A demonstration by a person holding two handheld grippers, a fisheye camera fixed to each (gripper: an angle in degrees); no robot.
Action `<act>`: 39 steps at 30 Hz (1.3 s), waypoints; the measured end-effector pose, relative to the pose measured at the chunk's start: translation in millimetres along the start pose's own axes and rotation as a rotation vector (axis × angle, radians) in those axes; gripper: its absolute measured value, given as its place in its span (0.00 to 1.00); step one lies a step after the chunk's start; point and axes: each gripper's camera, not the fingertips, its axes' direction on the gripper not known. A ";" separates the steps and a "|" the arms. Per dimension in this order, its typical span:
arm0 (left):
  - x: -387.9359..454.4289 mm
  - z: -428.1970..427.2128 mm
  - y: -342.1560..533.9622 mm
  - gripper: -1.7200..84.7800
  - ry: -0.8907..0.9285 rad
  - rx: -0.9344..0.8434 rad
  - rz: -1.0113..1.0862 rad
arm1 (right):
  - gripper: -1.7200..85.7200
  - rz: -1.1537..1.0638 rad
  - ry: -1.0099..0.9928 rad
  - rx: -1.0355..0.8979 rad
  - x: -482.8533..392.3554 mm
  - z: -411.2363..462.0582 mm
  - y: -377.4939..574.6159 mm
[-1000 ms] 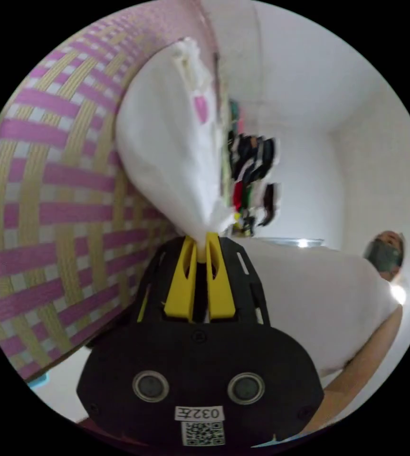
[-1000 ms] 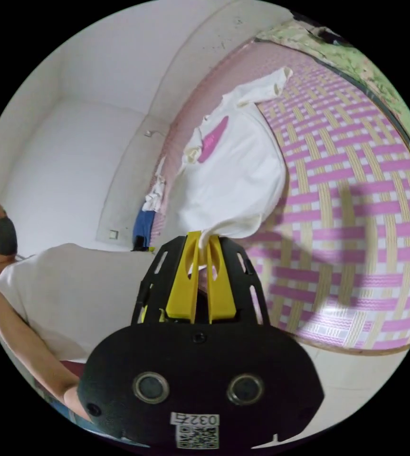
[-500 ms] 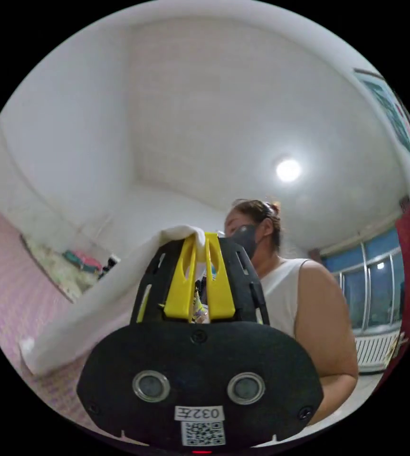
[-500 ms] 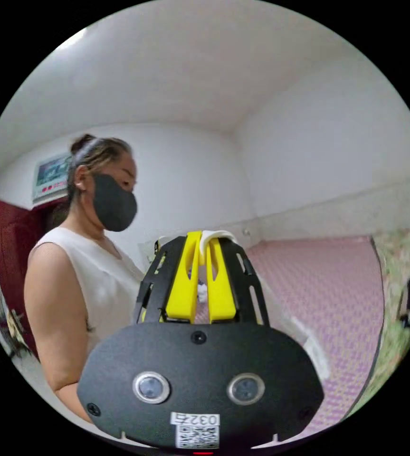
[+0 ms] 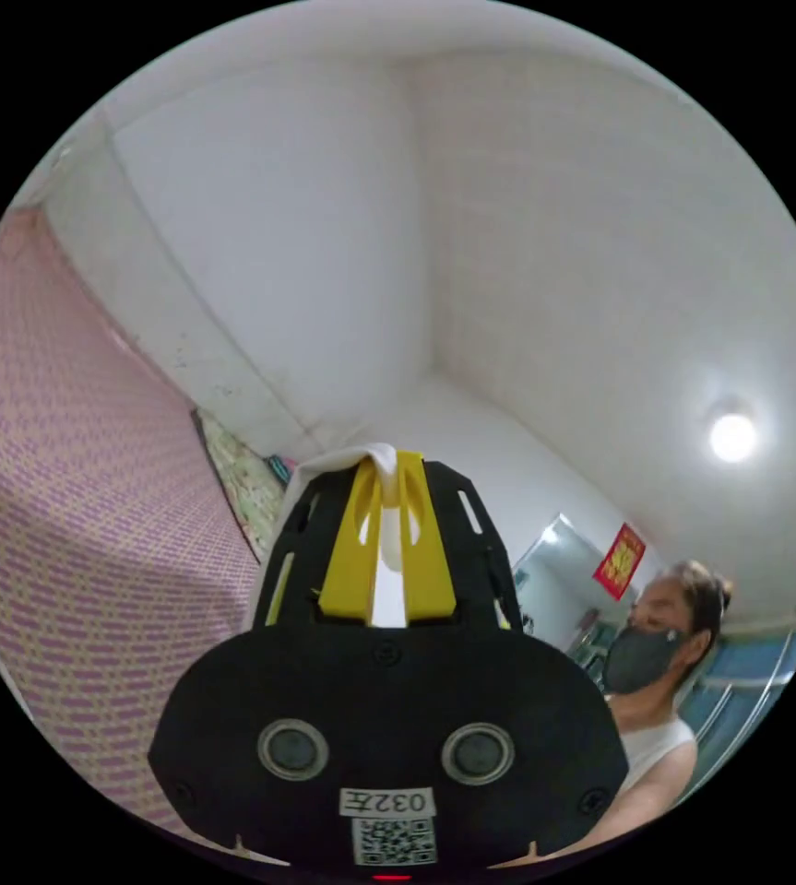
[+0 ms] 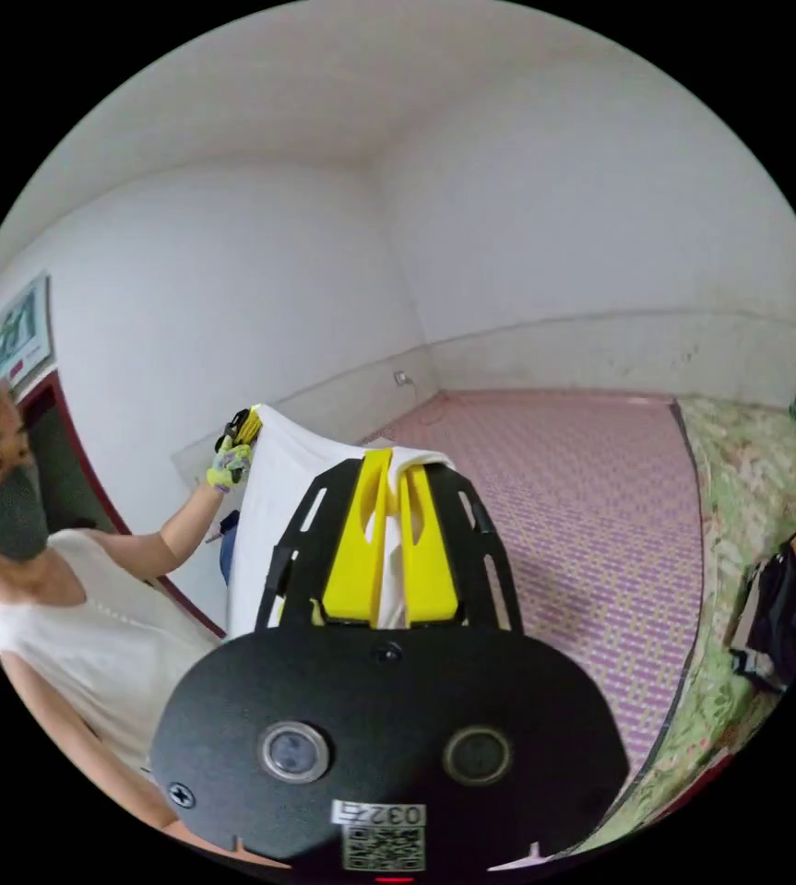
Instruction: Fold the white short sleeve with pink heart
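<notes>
- The room has white walls and a white ceiling; a round ceiling lamp (image 5: pixel 732 437) is lit in the left gripper view.
- A woven mat (image 6: pixel 591 516) in pink and yellow covers the floor-level surface, and a green flowered cover (image 6: pixel 748 461) lies along its far edge.
- A heap of dark clothes (image 6: pixel 785 599) sits on the flowered cover at the edge of the right gripper view.
- A red hanging (image 5: pixel 619 560) is on the wall behind the person (image 5: pixel 660 645), who wears a dark mask and a white sleeveless top.
- The left gripper (image 5: pixel 386 466) has its two yellow fingers (image 5: pixel 351 544) close together, clamped on a white fold of the shirt (image 5: pixel 374 456) that comes out over the tips and down the gap between them.
- The right gripper (image 6: pixel 388 461) likewise has its two yellow fingers (image 6: pixel 427 544) near closed, pinching a white edge of the shirt.
- In the right gripper view the shirt (image 6: pixel 273 498) is held up in the air, stretched as a sheet from the right gripper to the left gripper (image 6: pixel 243 426), which a gloved hand (image 6: pixel 228 463) holds up.
- The pink heart cannot be made out.
- Count: two grippers, one shirt, one person, one lamp.
</notes>
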 end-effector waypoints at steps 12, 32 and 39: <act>173.0 20.8 -106.7 0.00 0.133 0.134 0.575 | 0.01 -0.333 0.058 0.353 -95.1 -34.0 -141.8; -265.9 -18.7 466.5 0.00 -0.539 -0.668 -0.571 | 0.01 0.740 0.122 -0.545 56.2 210.2 417.8; -242.1 -26.9 514.1 0.00 -0.478 -0.752 -0.611 | 0.01 0.846 0.117 -0.560 34.2 202.4 470.4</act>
